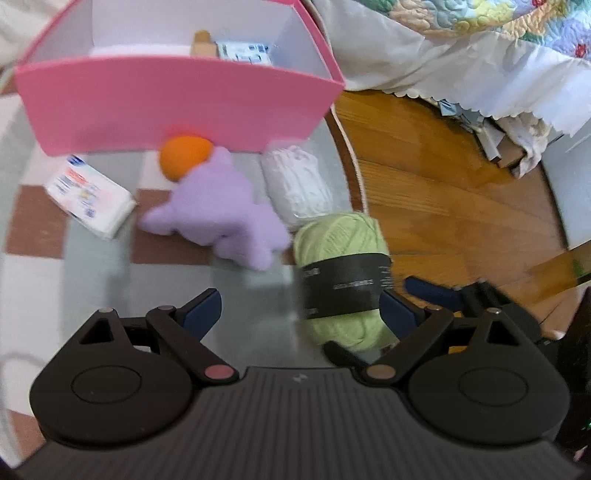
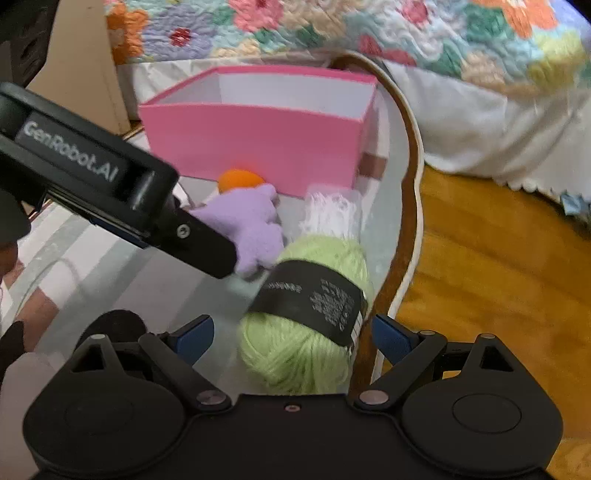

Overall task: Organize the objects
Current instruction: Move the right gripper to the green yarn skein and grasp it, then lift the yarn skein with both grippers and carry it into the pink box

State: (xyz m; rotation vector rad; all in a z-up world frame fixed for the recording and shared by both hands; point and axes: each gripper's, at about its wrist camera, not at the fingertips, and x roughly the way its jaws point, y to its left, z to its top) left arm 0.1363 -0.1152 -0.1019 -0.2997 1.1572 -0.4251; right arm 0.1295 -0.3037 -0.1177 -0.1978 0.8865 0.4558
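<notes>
A green yarn ball (image 1: 343, 280) with a black band lies on the checkered rug; it also shows in the right wrist view (image 2: 306, 325). My right gripper (image 2: 291, 336) is open, and the yarn sits between its blue pads, untouched. My left gripper (image 1: 299, 310) is open and empty, just left of the yarn. A purple plush (image 1: 221, 210), an orange ball (image 1: 184, 157), a white yarn skein (image 1: 295, 184) and a tissue pack (image 1: 88, 195) lie in front of the pink box (image 1: 177, 107), which holds a few items.
The rug's brown and white edge (image 2: 402, 229) runs beside the yarn, with wood floor (image 2: 498, 277) to the right. A bed with a floral quilt (image 2: 369, 33) stands behind the box. The left gripper's body (image 2: 103, 181) crosses the right wrist view.
</notes>
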